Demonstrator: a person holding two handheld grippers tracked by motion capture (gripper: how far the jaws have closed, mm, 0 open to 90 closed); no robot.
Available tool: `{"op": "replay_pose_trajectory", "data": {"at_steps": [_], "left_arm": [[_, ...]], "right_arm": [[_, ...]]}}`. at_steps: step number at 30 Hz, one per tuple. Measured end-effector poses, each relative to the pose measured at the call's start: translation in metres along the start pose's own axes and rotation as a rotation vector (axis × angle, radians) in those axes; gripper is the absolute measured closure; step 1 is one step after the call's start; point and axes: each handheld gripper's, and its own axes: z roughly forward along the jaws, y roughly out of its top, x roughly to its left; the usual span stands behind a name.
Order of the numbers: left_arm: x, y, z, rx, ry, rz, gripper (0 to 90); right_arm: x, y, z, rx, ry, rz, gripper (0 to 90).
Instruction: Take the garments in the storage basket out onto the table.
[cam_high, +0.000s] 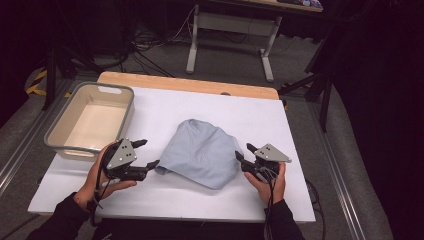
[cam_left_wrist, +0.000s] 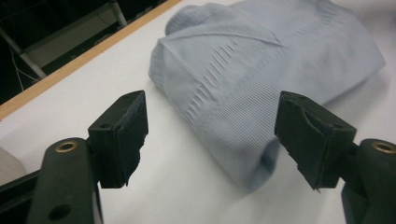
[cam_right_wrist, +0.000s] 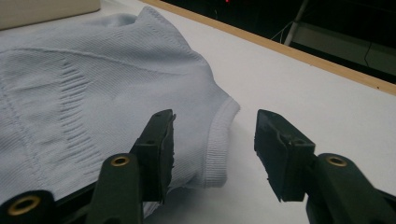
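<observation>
A dim room is surrounding a white tabletop (cam_high: 165, 195) with a wooden strip along its far edge; cables and a grey desk frame (cam_high: 230, 30) are lying on the dark floor beyond. No readable writing, brand or label is showing anywhere.

A folded light-blue knit garment (cam_high: 202, 152) is lying mid-table, its ribbed hem facing the right side. A beige plastic bin (cam_high: 75, 145) is sitting at the far left, well apart from the garment.

The left gripper (cam_high: 145, 155) is hovering just beside the garment's left corner, jaws standing wide, nothing pinched; in the left gripper view the fold (cam_left_wrist: 252, 163) is lying between the pads without touching them. The right gripper (cam_high: 244, 152) is sitting at the garment's right edge, jaws parted, the hem (cam_right_wrist: 219, 140) lying loose in the gap.

Nothing is blocking either gripper.
</observation>
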Motion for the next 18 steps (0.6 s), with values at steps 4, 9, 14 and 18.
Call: {"op": "replay_pose_trajectory", "data": {"at_steps": [4,9,14,18], "left_arm": [[0.002,0.005,0.014,0.021,-0.008,0.014,25.9],[0.007,0.014,0.043,0.052,0.019,0.041,26.8],[0.014,0.017,0.072,0.092,0.029,0.066,26.8],[0.019,0.016,0.09,0.129,-0.003,0.085,24.7]], "right_arm": [[0.003,-0.001,0.003,0.004,0.003,-0.011,43.0],[0.002,0.0,0.002,0.0,-0.007,-0.032,39.4],[-0.003,0.004,0.006,-0.02,0.004,-0.006,36.6],[-0.003,0.006,0.014,0.007,0.035,-0.005,38.9]]}}
